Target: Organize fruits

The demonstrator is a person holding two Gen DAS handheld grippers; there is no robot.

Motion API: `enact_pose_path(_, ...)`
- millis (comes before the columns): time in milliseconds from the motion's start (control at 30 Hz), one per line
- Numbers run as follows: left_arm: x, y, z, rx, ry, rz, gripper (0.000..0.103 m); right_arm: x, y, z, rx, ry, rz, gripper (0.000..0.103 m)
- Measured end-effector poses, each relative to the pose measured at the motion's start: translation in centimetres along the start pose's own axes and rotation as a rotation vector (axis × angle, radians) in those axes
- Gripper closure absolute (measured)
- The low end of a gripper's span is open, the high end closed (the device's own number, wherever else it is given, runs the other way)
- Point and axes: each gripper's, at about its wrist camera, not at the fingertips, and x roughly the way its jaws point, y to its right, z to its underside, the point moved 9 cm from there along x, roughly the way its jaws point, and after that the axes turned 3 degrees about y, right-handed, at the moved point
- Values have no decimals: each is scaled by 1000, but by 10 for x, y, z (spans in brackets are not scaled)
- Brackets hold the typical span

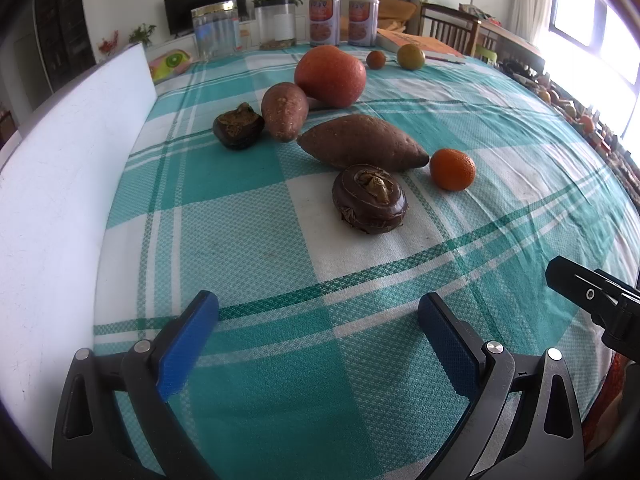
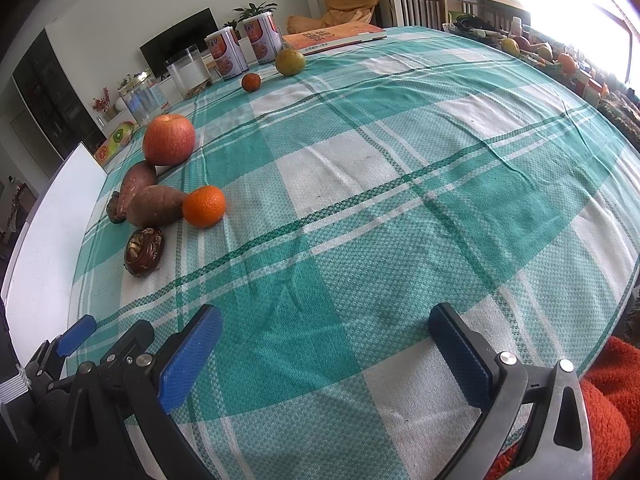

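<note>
Both grippers are wide apart and hold nothing: the left gripper (image 1: 318,324) and the right gripper (image 2: 326,338). The big sweet potato (image 1: 362,148) lies on the tabletop (image 1: 280,360). A small orange (image 1: 453,169) sits just beside it. The apple (image 1: 330,76) is behind it.

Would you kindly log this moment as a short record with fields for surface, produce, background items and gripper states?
surface: teal and white checked tablecloth
clustered produce: apple, two sweet potatoes, two dark water chestnuts, orange mandarin
far produce: small mandarin, greenish citrus
background: two printed cans, clear jars, orange book
left edge: white board
left gripper: open, empty, over the cloth
right gripper: open, empty, over the cloth
</note>
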Motion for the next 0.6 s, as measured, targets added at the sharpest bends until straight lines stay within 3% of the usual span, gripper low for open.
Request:
enact_pose_path(200, 1, 2, 0, 0, -3, 18, 1, -30, 32, -16, 177, 147, -19, 1)
enact_pose_path(333, 0, 2, 0, -9, 0, 34, 1, -38, 51, -20, 272, 180, -27, 1)
enact_pose_path(500, -1, 0, -11, -74, -2, 86, 4, -36, 47, -20, 256, 160, -32, 1)
enact_pose_path(600, -1, 9, -31, -32, 32, 68, 5, -38, 45, -21, 234, 171, -28, 1)
